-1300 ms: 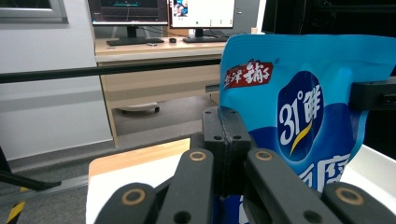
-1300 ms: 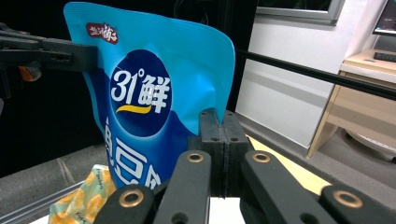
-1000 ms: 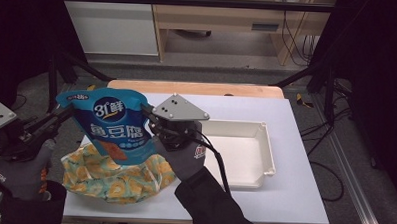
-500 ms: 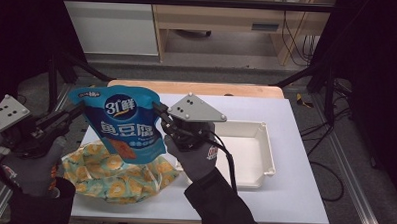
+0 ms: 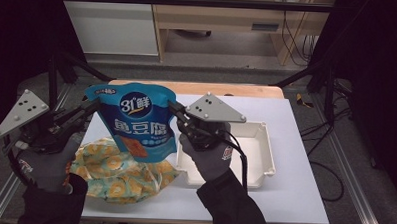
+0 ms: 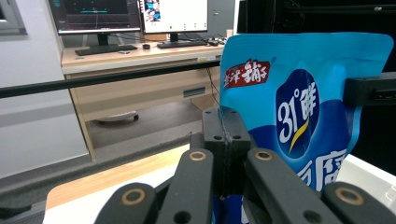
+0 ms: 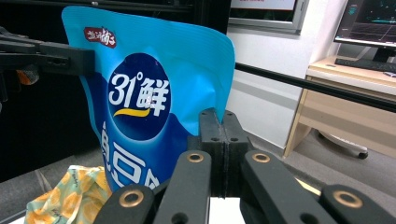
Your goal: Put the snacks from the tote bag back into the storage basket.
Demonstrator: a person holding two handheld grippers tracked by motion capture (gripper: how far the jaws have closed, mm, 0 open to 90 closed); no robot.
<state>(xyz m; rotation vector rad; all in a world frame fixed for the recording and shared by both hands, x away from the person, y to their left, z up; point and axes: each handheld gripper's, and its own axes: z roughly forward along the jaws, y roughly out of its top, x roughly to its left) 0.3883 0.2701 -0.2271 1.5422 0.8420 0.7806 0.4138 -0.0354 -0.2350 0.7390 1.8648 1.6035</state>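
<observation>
A blue snack pouch point(image 5: 136, 122) with white lettering hangs upright above the table, held between both grippers. My left gripper point(image 5: 94, 106) is shut on the pouch's left edge and my right gripper point(image 5: 173, 107) is shut on its right edge. In the left gripper view the jaws point(image 6: 224, 122) are pressed together on the edge of the pouch point(image 6: 299, 107), and the right gripper point(image 6: 370, 91) shows beyond it. In the right gripper view the jaws point(image 7: 223, 123) pinch the pouch point(image 7: 140, 98), with the left gripper point(image 7: 65, 58) on its far side.
A yellow patterned bag point(image 5: 119, 175) lies on the white table point(image 5: 293, 195) under the pouch, also seen in the right gripper view point(image 7: 70, 196). An empty white tray point(image 5: 266, 144) sits right of centre. A wooden strip point(image 5: 197, 88) runs along the table's far edge.
Both hands have carried the pouch to the right, toward the white tray. The grip on each edge is unchanged.
</observation>
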